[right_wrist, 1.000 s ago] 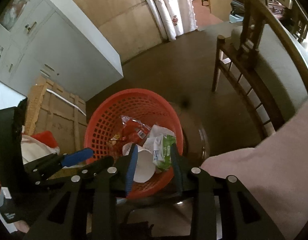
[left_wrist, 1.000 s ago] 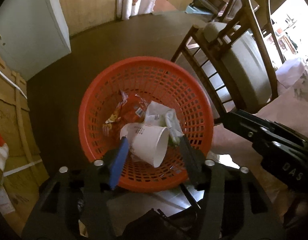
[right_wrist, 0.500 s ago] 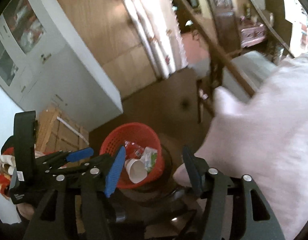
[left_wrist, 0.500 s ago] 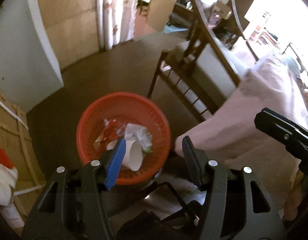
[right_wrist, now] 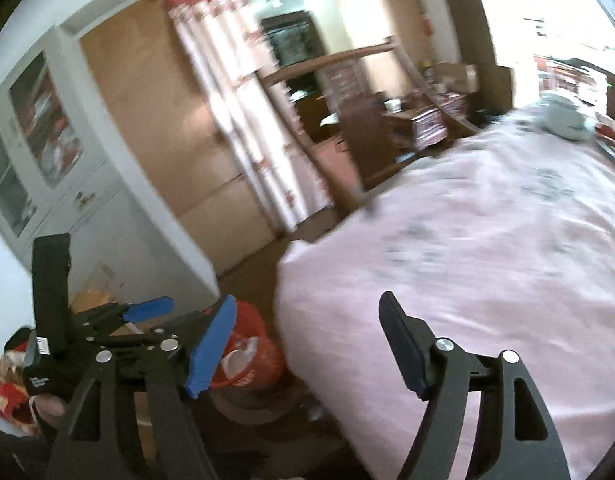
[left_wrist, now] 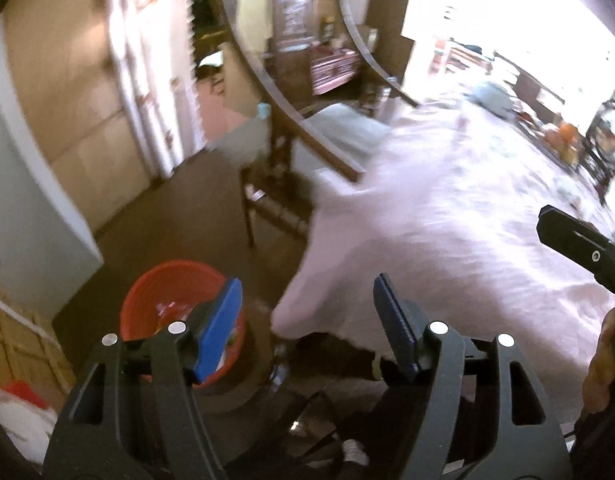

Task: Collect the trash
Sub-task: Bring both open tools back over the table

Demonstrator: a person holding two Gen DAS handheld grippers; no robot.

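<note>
Left wrist view is showing me the biggest thing first: the table, draped in a pale pink cloth, filling the right side, with a wooden chair tucked against its far edge. Below the table's near corner, on the dark floor, the red basket is sitting with wrappers and a white cup inside, though the blur is hiding details. My left gripper is hanging released with nothing between its fingers, pointing across that near corner. In the right wrist view, my right gripper is likewise spread wide and empty over the table's near edge, the basket low beside its blue finger.

I am judging that one load is binned and I am now searching for the next piece. At the table's far edge something pale is lying, too blurred to name. The next move calls for steadying the cameras, spotting real trash on the cloth, and reaching over it.
</note>
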